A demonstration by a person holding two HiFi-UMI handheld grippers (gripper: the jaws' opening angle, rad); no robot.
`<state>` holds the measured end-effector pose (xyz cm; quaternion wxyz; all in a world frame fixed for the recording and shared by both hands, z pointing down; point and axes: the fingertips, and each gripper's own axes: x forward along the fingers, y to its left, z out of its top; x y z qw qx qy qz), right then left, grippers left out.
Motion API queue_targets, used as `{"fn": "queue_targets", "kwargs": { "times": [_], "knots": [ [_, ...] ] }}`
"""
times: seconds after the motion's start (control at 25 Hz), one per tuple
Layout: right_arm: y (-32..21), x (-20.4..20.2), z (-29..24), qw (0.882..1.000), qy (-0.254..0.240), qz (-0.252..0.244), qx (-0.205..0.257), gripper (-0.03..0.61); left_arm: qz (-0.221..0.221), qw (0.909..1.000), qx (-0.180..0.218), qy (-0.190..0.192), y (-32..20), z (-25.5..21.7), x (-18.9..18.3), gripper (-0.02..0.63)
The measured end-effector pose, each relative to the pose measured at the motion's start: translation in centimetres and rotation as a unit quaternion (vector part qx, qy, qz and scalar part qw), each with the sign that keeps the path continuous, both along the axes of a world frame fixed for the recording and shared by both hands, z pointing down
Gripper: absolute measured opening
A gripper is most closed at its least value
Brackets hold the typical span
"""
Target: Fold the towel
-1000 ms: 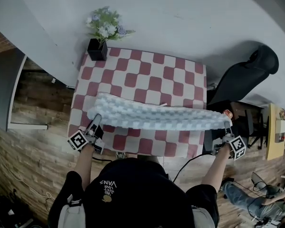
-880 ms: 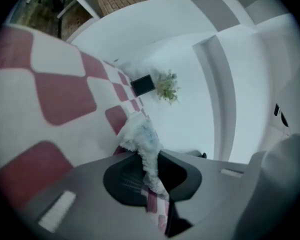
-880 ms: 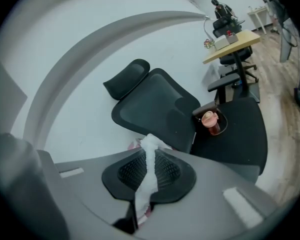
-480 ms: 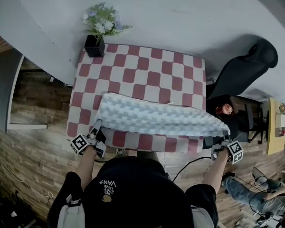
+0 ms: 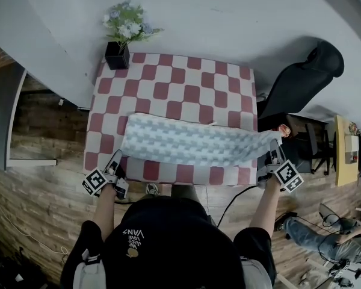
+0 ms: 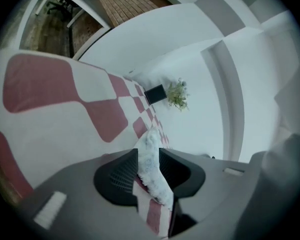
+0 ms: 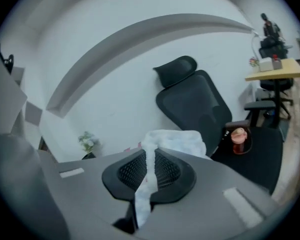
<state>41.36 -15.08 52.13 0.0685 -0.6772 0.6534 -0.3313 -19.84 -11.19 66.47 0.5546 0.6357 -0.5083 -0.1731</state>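
The towel (image 5: 192, 144) is white with a pale grey-blue check, and the table (image 5: 180, 80) is a chequerboard of dark red and white squares. The pot (image 5: 117, 56) is black, and its flowers (image 5: 127, 24) are pale blue and white among green leaves. The chair (image 5: 301, 86) is black, the wall (image 5: 228, 17) plain white, and the floor (image 5: 42, 185) brown wood planking.

Ahead of you: a table (image 5: 186, 77) under a red-and-white check cloth, standing close to a plain white wall (image 5: 228, 23). A black pot (image 5: 117, 56) of pale flowers sits on the table's far left corner. To your right is a black office chair (image 5: 301, 83) with a red cup (image 5: 283, 129) on its seat. Further right is a small yellow-topped table (image 5: 342, 155). The floor (image 5: 42, 191) is brownish with a brick pattern. Light is even and shadows are soft.
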Motion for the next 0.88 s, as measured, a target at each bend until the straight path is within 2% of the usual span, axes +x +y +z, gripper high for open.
{"fn": "queue_targets", "kwargs": {
  "times": [0.08,0.16,0.28,0.44,0.56,0.68,0.76,0.88],
  "knots": [
    [-1.2,-5.1,-1.1,0.997,0.034,-0.069,0.003,0.021,-0.011,0.9999,0.009,-0.007,0.4,-0.5,-1.2,0.108],
    [-2.1,-10.9,-2.0,0.988,0.069,-0.141,0.006,0.021,-0.020,0.9995,0.022,-0.013,0.8,-1.2,-2.1,0.115],
    [-3.0,-19.9,-2.4,0.967,0.092,-0.236,0.013,0.021,-0.021,0.9989,0.042,-0.007,1.6,-2.1,-2.8,0.118],
    [-3.2,-32.2,-0.7,0.936,0.081,-0.342,0.014,0.021,-0.031,0.9977,0.059,0.010,3.2,-2.9,-4.1,0.124],
    [-2.9,-41.0,2.0,0.914,0.063,-0.400,0.002,0.021,-0.042,0.9969,0.065,0.016,4.8,-3.1,-5.4,0.124],
    [-1.9,-48.4,5.3,0.895,0.053,-0.442,-0.027,0.021,-0.059,0.9965,0.053,0.025,6.5,-2.8,-6.9,0.124],
    [-0.9,-52.0,7.7,0.883,0.064,-0.463,-0.049,0.021,-0.059,0.9961,0.062,0.020,7.2,-2.9,-7.8,0.124],
    [0.7,-55.3,10.6,0.862,0.113,-0.488,-0.074,0.021,-0.064,0.9956,0.066,0.018,8.2,-2.7,-9.0,0.124]
  ]
}}
